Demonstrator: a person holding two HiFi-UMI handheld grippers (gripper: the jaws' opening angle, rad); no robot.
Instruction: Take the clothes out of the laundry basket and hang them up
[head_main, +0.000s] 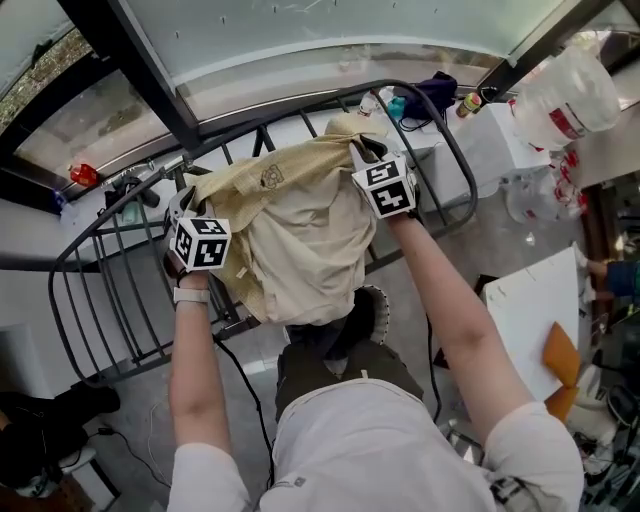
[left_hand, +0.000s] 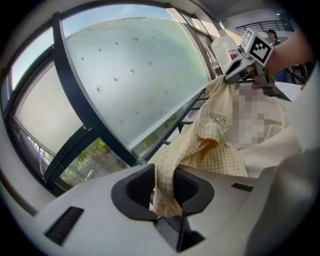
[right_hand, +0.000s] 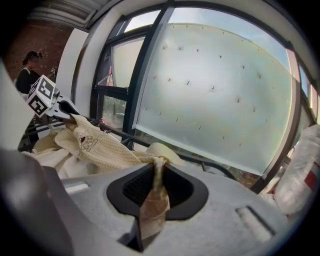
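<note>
Yellow checked shirt (head_main: 300, 240) sits at frame centre in the head view, draped over the bars of the black rack (head_main: 105, 300) and stretched between my two grippers. Its small emblem (head_main: 270, 177) faces up, nearer my left side.

Left gripper (left_hand: 164, 186): jaws a little apart, and a thick fold of the shirt's edge fills the gap with both pads touching it.

Right gripper (right_hand: 156, 187): clenched on a thin twisted strip of the shirt's other edge.

Surroundings, head view:
- The rack's curved outer rail loops past just right of my right gripper. The bare bars at lower left carry nothing.
- Frosted window (head_main: 330, 35) runs across the top, just behind the rack. A black frame post (head_main: 140, 70) cuts diagonally through the upper left.
- Small red object (head_main: 84, 175) lies on the sill at the left edge.
- Dark cloth (head_main: 432, 88) and bottles (head_main: 468, 103) sit on a white ledge at upper right, just past the rail.
- Clear plastic bag (head_main: 570, 90) is in the top right corner.
- Black cable (head_main: 240, 375) trails down the floor at lower centre, beside my left arm.
- White board (head_main: 530, 300) with an orange piece (head_main: 560, 352) lies at right, well clear of the rack.

Between the shirt and the window there is only the rack rail.
</note>
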